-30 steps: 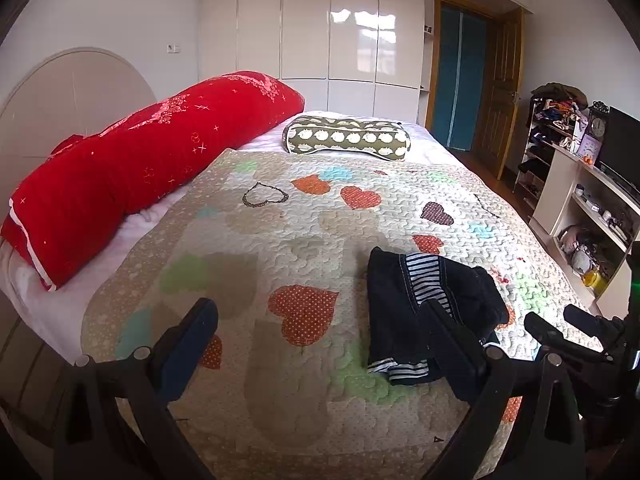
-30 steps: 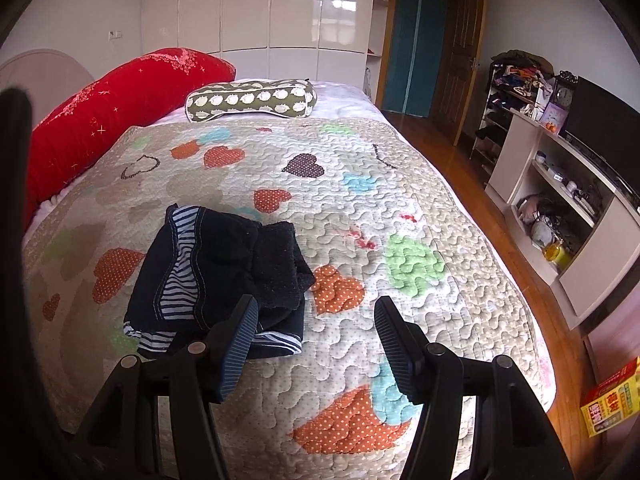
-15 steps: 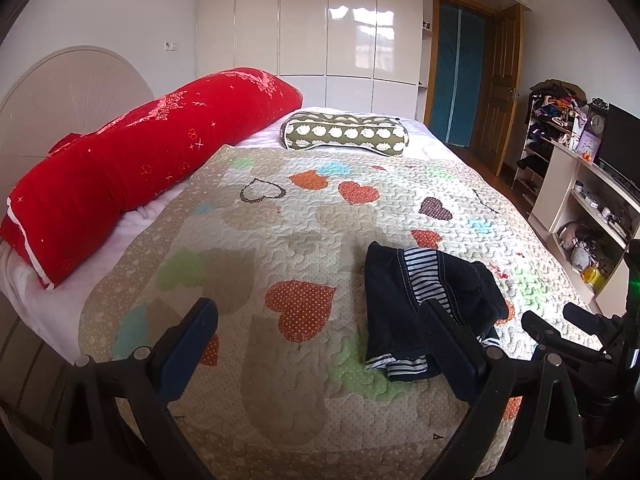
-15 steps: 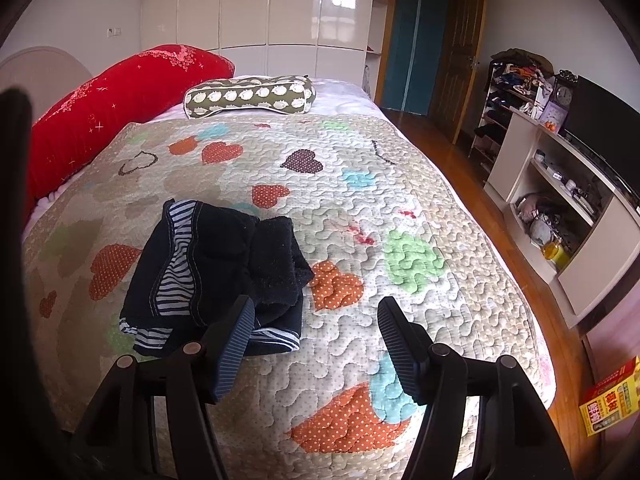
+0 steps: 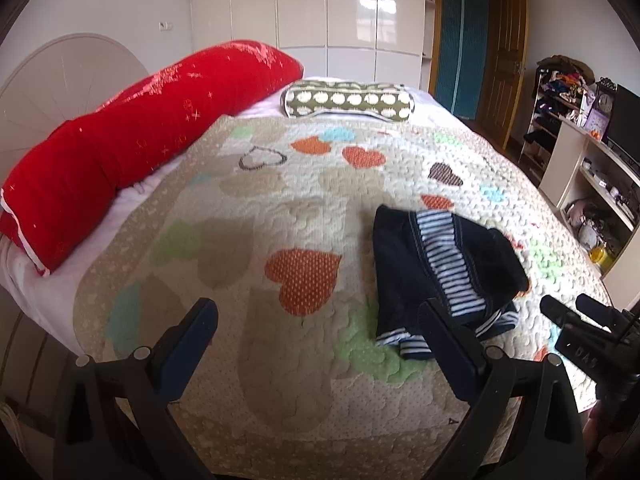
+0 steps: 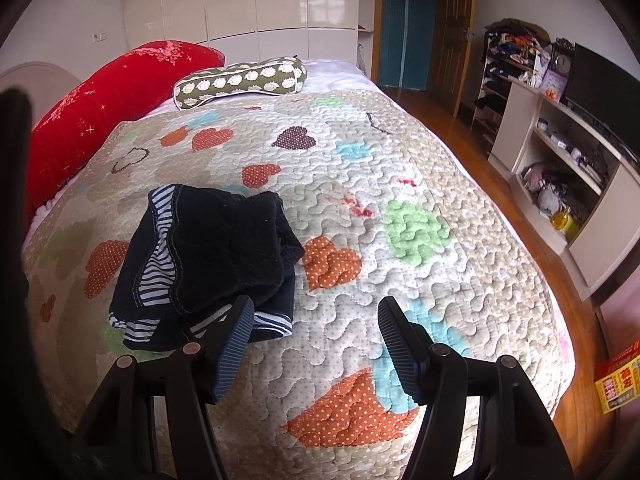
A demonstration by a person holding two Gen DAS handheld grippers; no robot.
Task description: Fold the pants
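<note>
Crumpled dark pants on the heart quilt, long axis running away from both wide-open, empty grippers (right gripper nearer, hem at its left finger; left gripper off to the side).

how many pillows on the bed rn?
2. A long red pillow lies along the headboard side; a green patterned bolster lies at the far end of the quilt. None seem hidden.
</note>
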